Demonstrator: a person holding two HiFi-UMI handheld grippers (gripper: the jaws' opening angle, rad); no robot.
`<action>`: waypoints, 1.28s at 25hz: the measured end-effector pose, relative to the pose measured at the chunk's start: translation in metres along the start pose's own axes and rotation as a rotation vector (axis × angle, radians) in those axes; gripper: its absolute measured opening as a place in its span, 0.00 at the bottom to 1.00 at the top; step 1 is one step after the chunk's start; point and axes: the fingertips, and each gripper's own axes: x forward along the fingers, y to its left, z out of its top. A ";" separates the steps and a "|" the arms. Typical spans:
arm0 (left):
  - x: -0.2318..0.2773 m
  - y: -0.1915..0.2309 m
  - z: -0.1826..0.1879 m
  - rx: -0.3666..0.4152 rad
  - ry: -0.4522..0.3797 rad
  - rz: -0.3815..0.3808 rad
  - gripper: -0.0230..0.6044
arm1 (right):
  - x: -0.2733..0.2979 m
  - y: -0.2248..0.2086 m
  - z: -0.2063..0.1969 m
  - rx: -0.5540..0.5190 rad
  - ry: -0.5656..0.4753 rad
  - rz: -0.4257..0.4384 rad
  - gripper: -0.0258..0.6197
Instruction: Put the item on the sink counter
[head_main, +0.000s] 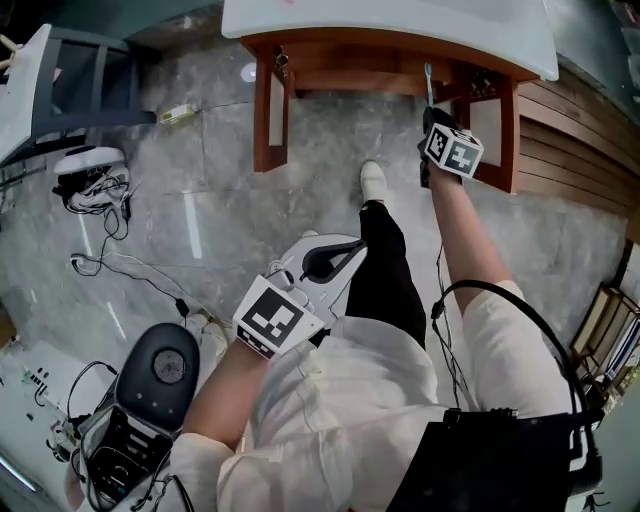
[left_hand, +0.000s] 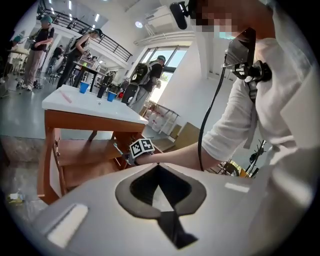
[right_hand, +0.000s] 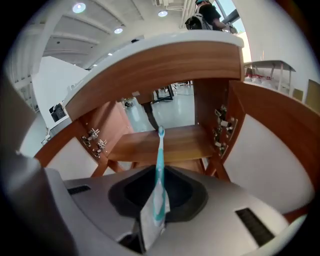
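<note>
Well — slim teal-white toothbrush (right_hand: 160, 155), head up, pinched in rt tongs (right_hand: 153, 212); lt tongs (left_hand: 159, 194) pressed together, empty.

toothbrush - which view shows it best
The right gripper view: the toothbrush stands mid-frame, teal and white, clamped in the right gripper, its head towards the wooden shelf. The head view shows only a thin sliver above that gripper; the left gripper view, a tiny far-off speck.

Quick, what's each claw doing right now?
Left claw: closed, nothing in it.
Right claw: closed on a toothbrush, bristle end pointing away toward the wooden shelf.
</note>
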 end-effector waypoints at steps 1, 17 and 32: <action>0.010 0.004 0.000 -0.001 -0.007 -0.006 0.04 | 0.011 -0.006 0.001 -0.003 -0.001 -0.004 0.12; 0.089 0.072 -0.008 -0.051 -0.033 0.011 0.04 | 0.156 -0.065 0.022 0.032 -0.024 -0.052 0.12; 0.098 0.101 -0.022 -0.111 -0.015 0.027 0.04 | 0.203 -0.081 0.027 0.004 -0.008 -0.080 0.12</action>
